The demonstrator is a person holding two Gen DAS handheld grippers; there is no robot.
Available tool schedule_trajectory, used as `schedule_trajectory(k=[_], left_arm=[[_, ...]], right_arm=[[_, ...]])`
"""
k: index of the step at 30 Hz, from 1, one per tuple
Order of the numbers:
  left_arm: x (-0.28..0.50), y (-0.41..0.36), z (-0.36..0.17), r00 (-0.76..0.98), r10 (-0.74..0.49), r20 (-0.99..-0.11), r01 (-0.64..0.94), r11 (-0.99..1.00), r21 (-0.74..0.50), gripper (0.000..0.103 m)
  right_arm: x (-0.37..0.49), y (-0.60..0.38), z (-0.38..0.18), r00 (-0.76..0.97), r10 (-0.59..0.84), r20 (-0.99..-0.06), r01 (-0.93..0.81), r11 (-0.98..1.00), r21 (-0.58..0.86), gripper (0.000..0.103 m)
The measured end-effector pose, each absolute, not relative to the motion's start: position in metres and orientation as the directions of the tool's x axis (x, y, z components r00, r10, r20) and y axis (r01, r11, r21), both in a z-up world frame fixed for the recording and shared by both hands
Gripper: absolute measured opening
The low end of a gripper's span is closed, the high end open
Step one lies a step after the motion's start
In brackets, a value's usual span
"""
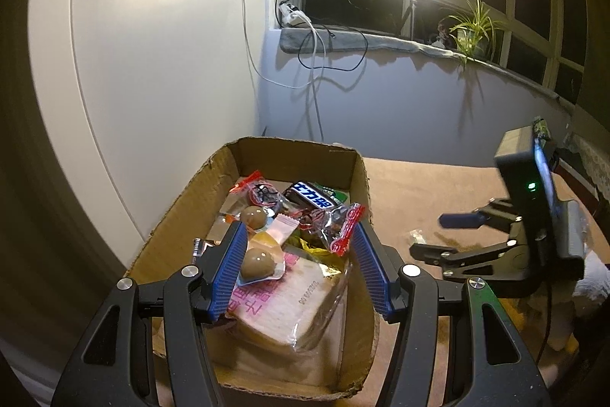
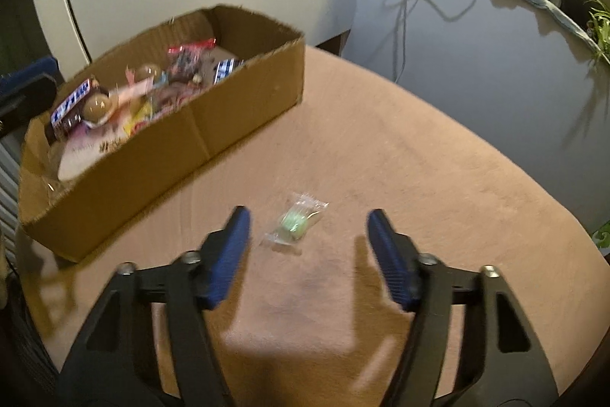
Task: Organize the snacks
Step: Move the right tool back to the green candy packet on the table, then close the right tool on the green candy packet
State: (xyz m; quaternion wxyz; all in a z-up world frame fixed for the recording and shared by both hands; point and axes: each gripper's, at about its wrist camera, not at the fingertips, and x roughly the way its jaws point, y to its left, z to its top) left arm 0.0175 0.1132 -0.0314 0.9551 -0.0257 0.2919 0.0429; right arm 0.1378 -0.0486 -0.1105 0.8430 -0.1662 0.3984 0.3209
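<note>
My right tongs (image 2: 307, 216) stand wide with nothing gripped, angled down at the table (image 2: 438, 178), and the 1 loose snack, a small clear-wrapped green candy (image 2: 293, 222), lies flat on the cloth just ahead of the tips, nearer the left finger than the right. That is my first worry: the wrapper is thin and slippery, so closing off-centre could flick it aside or pinch only the crimped end and let the sweet swing loose. I also judge the pads may catch the soft cloth if I come in too low. Around the candy the table is bare, so there is room on every side, and the rounded table edge sits well off to the right. Farther ahead and to the left stands the cardboard box (image 2: 183, 147), its near wall between me and the pile, so a low carry could clip the rim. My left tongs (image 1: 297, 250) hang over the box, open and empty, above a bread pack (image 1: 289, 300) heaped with wrapped sweets; the 2 tongs could collide there, and a dropped candy might slide off the heap.
</note>
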Motion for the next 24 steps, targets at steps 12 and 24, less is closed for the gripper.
schedule_trajectory(k=[12,24], left_arm=[[0.015,0.107,-0.035,0.822,0.053,-0.567,-0.081,0.996,-0.025,0.057],[0.015,0.105,-0.035,0.822,0.052,-0.567,-0.081,0.996,-0.026,0.057]], right_arm=[[0.145,-0.037,-0.121,0.466,0.376,-0.801,-0.664,0.747,-0.036,0.043],[0.148,-0.038,-0.122,0.48,0.376,-0.793,-0.663,0.747,-0.047,0.023]])
